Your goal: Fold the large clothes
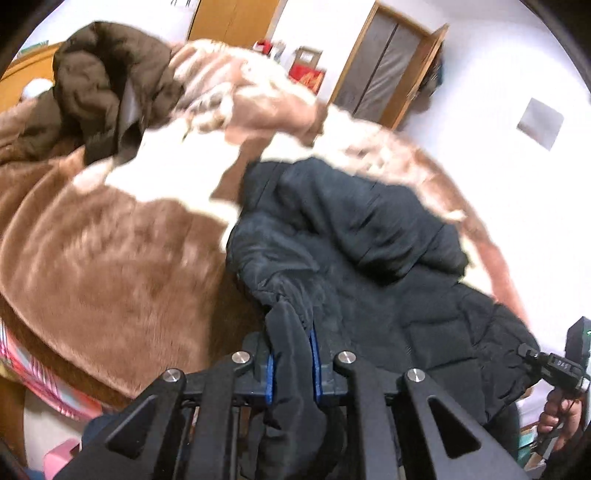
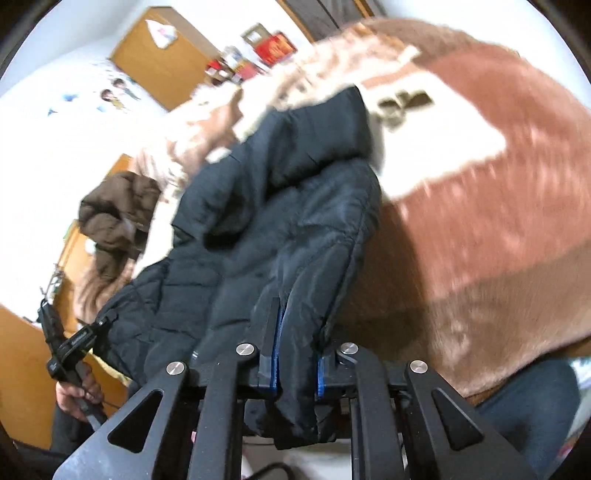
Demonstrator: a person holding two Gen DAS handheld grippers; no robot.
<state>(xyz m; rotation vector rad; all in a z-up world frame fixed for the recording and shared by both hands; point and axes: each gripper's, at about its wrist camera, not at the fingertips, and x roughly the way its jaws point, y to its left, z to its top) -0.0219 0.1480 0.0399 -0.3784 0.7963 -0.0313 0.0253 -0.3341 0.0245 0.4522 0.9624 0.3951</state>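
A black padded jacket (image 1: pixel 351 240) lies on a brown and white fleece blanket (image 1: pixel 110 240) that covers a bed. My left gripper (image 1: pixel 291 354) is shut on a fold of the jacket's near edge, with cloth bunched between the blue pads. In the right wrist view the same black jacket (image 2: pixel 277 206) hangs lifted from my right gripper (image 2: pixel 297 350), which is shut on another part of its edge. Each view shows the other gripper held in a hand: the right one (image 1: pixel 565 365) at the far right, the left one (image 2: pixel 70 350) at the lower left.
A brown padded jacket (image 1: pixel 107 85) lies heaped at the far side of the bed, also seen as the brown jacket (image 2: pixel 118 214). A wooden wardrobe (image 1: pixel 232 22) and a door frame (image 1: pixel 391 70) stand against the white wall. A striped sheet (image 1: pixel 48 384) shows under the blanket's edge.
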